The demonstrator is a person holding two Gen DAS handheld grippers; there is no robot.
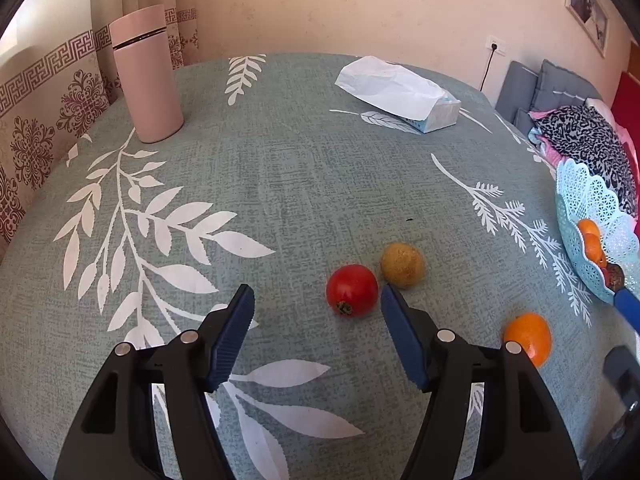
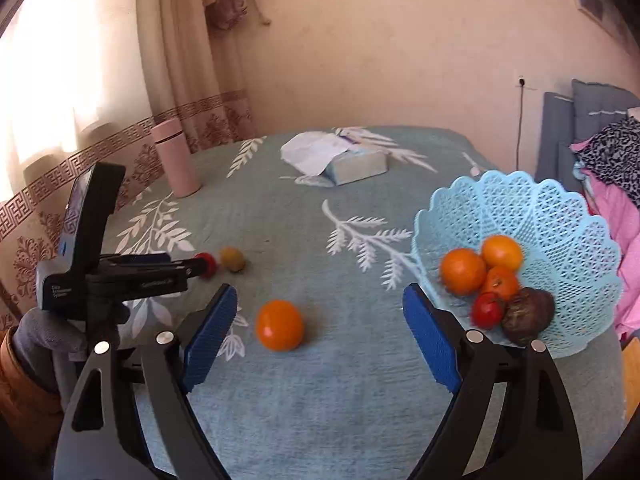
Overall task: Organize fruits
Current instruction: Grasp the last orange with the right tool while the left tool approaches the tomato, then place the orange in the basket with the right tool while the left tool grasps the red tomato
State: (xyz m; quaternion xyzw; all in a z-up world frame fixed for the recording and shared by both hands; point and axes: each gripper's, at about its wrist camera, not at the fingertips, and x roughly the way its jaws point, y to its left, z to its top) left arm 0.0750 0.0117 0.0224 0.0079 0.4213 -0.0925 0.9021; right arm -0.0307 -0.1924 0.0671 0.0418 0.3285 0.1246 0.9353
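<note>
A: Left wrist view: what holds fruit?
B: A pale blue lattice basket (image 1: 592,208) with scalloped rim at the right edge, oranges inside. Loose on the woven leaf-print cloth (image 1: 280,184): a glossy red fruit (image 1: 352,290), a rough yellowish fruit (image 1: 402,265), an orange (image 1: 530,336). The left gripper (image 1: 318,300) gapes wide, holding nothing.
A: Right wrist view?
B: The basket (image 2: 560,216) holds three oranges (image 2: 463,265), a small red fruit (image 2: 487,310) and a dark wrinkled one (image 2: 528,314). The right gripper (image 2: 320,304) stands wide, the smooth orange (image 2: 279,325) on the cloth between its ribbed blue pads (image 2: 210,336).

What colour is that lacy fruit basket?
Light blue basket, with an openwork lattice pattern; clearest in the right wrist view.
</note>
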